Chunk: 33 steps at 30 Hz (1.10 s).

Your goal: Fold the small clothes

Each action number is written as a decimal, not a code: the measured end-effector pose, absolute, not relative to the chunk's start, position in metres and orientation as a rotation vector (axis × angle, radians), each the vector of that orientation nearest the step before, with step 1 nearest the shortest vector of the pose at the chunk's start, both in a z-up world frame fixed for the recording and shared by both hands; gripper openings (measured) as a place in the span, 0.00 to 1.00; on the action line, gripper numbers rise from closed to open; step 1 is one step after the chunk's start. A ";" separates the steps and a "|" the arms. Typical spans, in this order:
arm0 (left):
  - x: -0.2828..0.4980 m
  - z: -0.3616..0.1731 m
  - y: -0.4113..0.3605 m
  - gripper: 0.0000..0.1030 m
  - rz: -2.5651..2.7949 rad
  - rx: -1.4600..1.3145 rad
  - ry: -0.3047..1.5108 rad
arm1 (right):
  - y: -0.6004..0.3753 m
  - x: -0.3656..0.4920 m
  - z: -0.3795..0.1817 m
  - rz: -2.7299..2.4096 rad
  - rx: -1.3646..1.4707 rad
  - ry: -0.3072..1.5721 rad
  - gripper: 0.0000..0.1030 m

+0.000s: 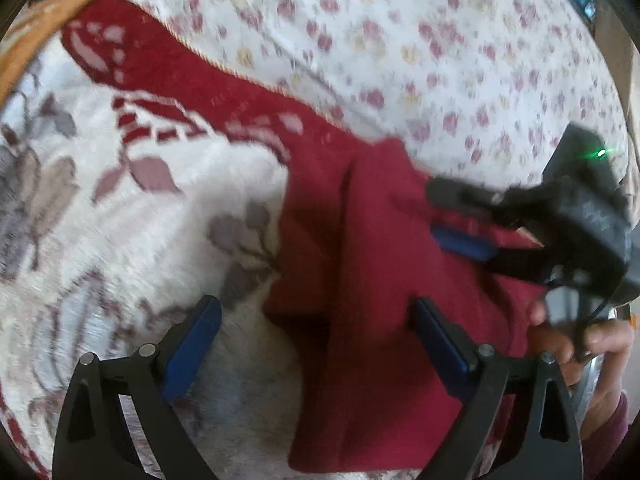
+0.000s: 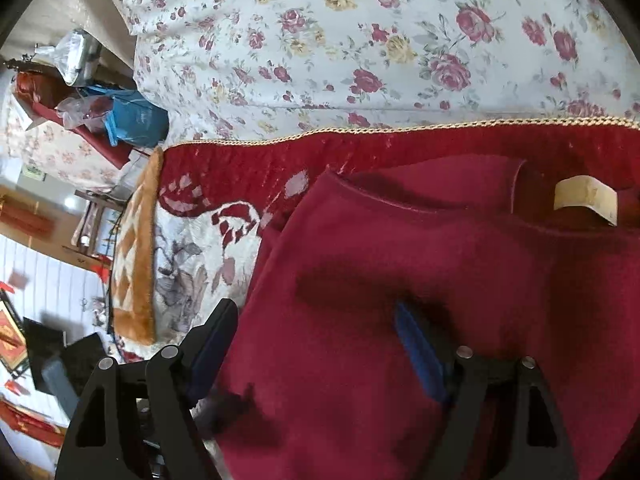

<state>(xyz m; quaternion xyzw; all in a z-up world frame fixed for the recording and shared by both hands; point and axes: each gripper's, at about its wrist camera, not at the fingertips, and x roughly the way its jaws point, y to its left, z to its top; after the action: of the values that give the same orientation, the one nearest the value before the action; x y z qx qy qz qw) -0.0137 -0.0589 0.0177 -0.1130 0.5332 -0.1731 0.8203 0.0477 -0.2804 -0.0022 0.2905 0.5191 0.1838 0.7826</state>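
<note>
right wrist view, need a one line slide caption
Open right gripper poised over a dark red garment on a floral blanket.

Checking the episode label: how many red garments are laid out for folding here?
1. A single dark red garment lies on the patterned blanket, under both open grippers: left gripper, right gripper. Others may lie outside the frame.

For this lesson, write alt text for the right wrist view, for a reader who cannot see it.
A dark red garment lies spread on a blanket patterned in red and white, a pale label showing at its neckline. The right gripper hangs over it, jaws open. A rose-print cover lies beyond.
</note>
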 end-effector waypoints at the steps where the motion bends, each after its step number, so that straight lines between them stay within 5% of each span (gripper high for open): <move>1: -0.013 0.017 -0.060 0.93 -0.364 -0.238 1.129 | -0.280 0.048 -0.002 0.401 0.627 1.122 0.82; 4: -0.012 0.018 -0.060 0.85 -0.373 -0.275 1.117 | -0.280 0.047 0.000 0.396 0.624 1.117 0.82; 5: -0.011 0.020 -0.058 0.69 -0.400 -0.319 1.104 | -0.280 0.047 0.001 0.389 0.619 1.119 0.82; 9: -0.011 0.033 -0.062 0.44 -0.450 -0.341 1.044 | -0.271 0.054 0.011 0.367 0.557 1.152 0.86; 12: -0.016 0.048 -0.069 0.40 -0.500 -0.308 0.966 | -0.262 0.064 0.021 0.402 0.535 1.191 0.87; 25: -0.036 0.065 -0.099 0.39 -0.651 -0.122 0.879 | -0.190 0.114 0.006 0.387 0.203 1.466 0.90; 27: -0.038 0.065 -0.100 0.39 -0.654 -0.106 0.889 | -0.185 0.107 0.005 0.341 0.116 1.425 0.79; 29: -0.038 0.064 -0.100 0.42 -0.636 -0.079 0.905 | -0.191 0.100 0.008 0.315 0.066 1.367 0.46; 31: -0.039 0.067 -0.097 0.56 -0.624 -0.046 0.918 | -0.208 0.091 0.010 0.324 0.106 1.327 0.33; 33: -0.045 0.070 -0.094 0.89 -0.627 -0.033 0.915 | -0.229 0.086 0.013 0.314 0.183 1.292 0.30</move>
<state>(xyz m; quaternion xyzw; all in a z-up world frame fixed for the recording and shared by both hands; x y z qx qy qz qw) -0.0454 -0.0936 0.0700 -0.0156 0.4344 -0.2975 0.8500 0.0859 -0.2290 0.0126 0.0849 0.5986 0.1454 0.7831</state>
